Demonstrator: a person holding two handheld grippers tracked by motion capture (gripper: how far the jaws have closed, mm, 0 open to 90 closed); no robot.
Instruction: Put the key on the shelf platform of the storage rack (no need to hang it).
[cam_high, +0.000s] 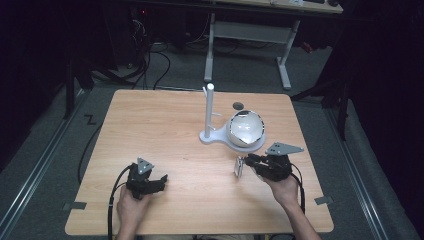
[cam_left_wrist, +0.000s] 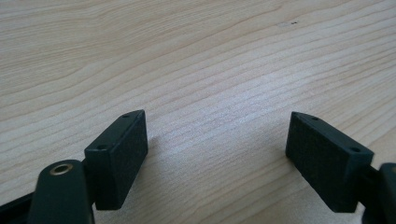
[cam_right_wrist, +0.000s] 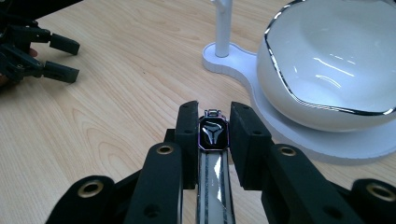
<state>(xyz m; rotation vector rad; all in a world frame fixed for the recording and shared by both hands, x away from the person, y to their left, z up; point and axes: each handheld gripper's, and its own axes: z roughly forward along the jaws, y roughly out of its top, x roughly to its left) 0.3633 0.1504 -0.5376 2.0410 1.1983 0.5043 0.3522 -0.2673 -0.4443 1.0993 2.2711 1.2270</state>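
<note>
The watch (cam_right_wrist: 213, 135) sits clamped between the fingers of the right gripper (cam_right_wrist: 213, 133), its dark face bearing a pale three-armed emblem and no readable writing; its glossy pale strap runs back between the fingers toward the camera. In the high view the watch (cam_high: 239, 166) is held just above the counter (cam_high: 165, 125), at about 5 o'clock from the counter's middle, with the right gripper (cam_high: 248, 162) pointing toward 9 o'clock.

Just beyond it, toward 12 o'clock, stands a white bowl (cam_high: 246, 128) with a thin dark rim, resting on the round end of a white stand (cam_high: 210, 136) — the stand's upright post rises at the bowl's 9 o'clock side. Watch and stand base are near but apart.

The left gripper (cam_high: 162, 180) rests low at about 7 o'clock on the counter, its fingers (cam_left_wrist: 122, 154) spread wide with bare wood between them. No labels show on it.

Open wood stretches across the counter's whole left half and far edge; the near edge lies close behind both hands.
</note>
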